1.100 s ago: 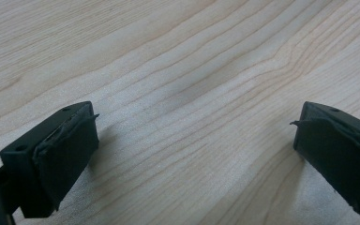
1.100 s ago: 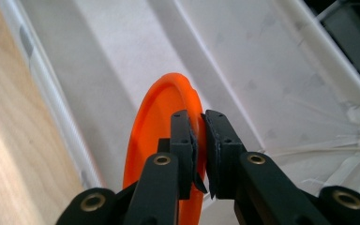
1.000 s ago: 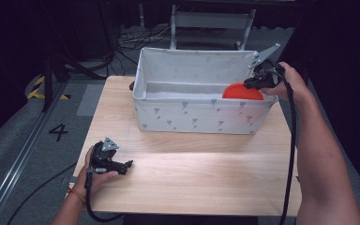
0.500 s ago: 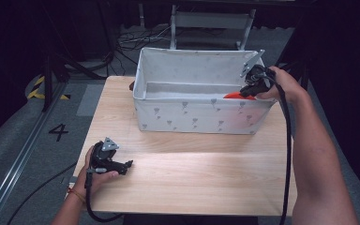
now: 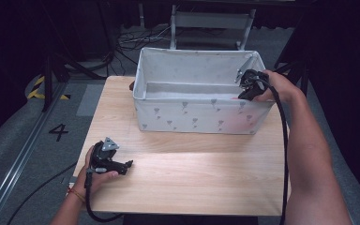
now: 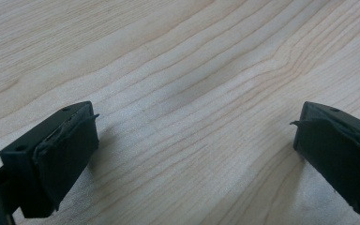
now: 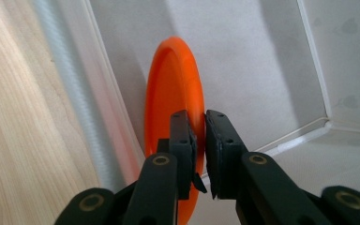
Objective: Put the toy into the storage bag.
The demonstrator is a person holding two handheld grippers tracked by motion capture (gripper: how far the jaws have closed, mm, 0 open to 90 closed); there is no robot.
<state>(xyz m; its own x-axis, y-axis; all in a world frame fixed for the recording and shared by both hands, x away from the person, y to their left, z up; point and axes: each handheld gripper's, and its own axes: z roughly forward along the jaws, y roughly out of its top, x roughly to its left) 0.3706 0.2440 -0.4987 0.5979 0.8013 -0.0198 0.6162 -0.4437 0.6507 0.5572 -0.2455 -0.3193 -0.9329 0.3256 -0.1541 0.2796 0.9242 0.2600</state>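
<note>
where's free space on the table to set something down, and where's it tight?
Free: the wooden table between the fabric bin and the near edge, right of the left gripper. Also a bare strip left of the bin. Tight: the bin's right end, where the right gripper holds an orange plate on edge by the wall.

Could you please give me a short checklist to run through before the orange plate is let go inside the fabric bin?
1. Right gripper grips the round orange plastic plate by its rim: ok, jaws closed on the edge.
2. Plate is inside the white patterned fabric bin: ok, bin walls surround it.
3. Plate is resting on the bin floor: cannot tell, its lower edge is hidden behind the jaws.
4. Plate is lying flat: not ok, it stands on edge near the bin's side wall.
5. Left gripper is out of the way: ok, open, over the light wooden table, apart from the bin.
</note>
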